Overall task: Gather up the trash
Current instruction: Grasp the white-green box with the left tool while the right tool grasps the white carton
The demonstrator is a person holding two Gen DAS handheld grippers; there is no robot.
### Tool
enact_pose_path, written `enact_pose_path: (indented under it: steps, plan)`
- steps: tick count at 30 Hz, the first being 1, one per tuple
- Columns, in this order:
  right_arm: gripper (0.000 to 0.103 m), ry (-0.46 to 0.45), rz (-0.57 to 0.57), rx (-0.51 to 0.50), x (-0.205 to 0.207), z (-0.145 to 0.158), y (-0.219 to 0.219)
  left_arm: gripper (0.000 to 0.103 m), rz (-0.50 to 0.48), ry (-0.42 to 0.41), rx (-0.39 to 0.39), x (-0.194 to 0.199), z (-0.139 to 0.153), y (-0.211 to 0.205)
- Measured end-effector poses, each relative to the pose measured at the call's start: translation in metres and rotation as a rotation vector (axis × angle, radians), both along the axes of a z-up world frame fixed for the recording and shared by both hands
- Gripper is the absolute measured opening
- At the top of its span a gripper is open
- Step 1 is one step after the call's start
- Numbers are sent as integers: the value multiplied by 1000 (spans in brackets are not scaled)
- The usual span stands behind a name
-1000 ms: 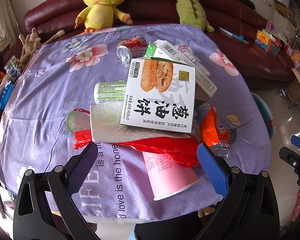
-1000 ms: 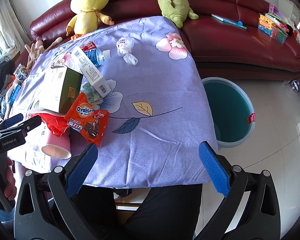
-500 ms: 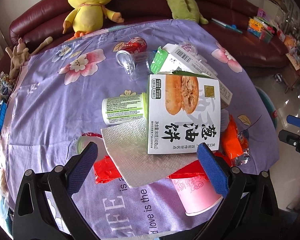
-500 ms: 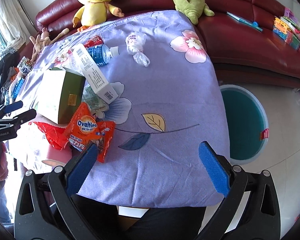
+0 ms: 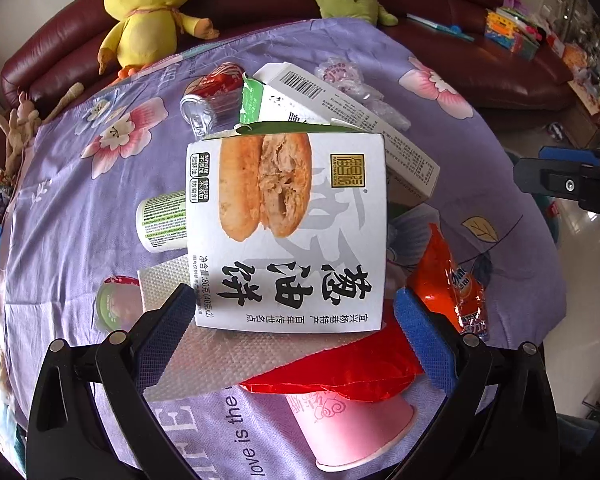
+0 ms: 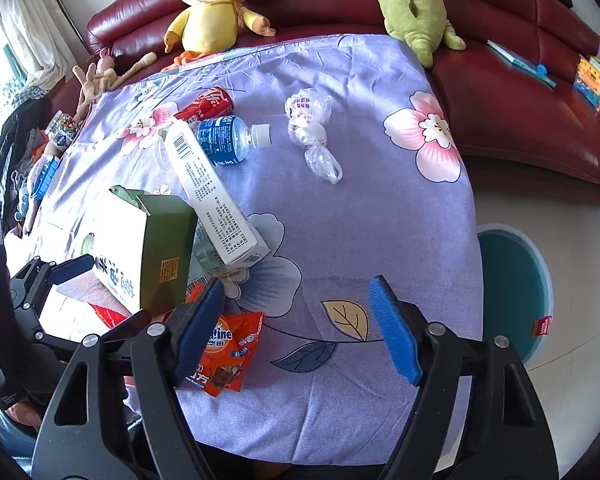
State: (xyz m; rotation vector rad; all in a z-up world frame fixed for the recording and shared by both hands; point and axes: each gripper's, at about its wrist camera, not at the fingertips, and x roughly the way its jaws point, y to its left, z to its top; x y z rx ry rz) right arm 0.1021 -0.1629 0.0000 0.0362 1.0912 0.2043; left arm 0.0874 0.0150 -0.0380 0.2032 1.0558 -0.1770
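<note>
Matt cardboard box [image 5: 296,216], glossy foil wrapper [image 6: 224,354], smooth cloth tablecloth [image 6: 380,232], leather sofa [image 6: 520,92]

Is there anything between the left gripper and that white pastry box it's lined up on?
Nothing visible is. The left gripper is open, and its two blue pads already flank the near edge of the white pastry box. The box lies on top of the pile, over a paper towel and a red wrapper.

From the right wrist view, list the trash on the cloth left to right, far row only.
Red can → blue-label bottle → crumpled clear bag.
</note>
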Motion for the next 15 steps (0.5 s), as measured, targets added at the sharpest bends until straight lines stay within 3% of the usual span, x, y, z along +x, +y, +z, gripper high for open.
enact_pose_path:
  steps: [3, 15]
  plan:
    - [67, 21, 8, 6, 5, -5, 3, 100, 22, -10, 31, 6, -3, 5]
    - [66, 78, 157, -50, 53, -28, 65, 100, 114, 10, -37, 6, 2, 62]
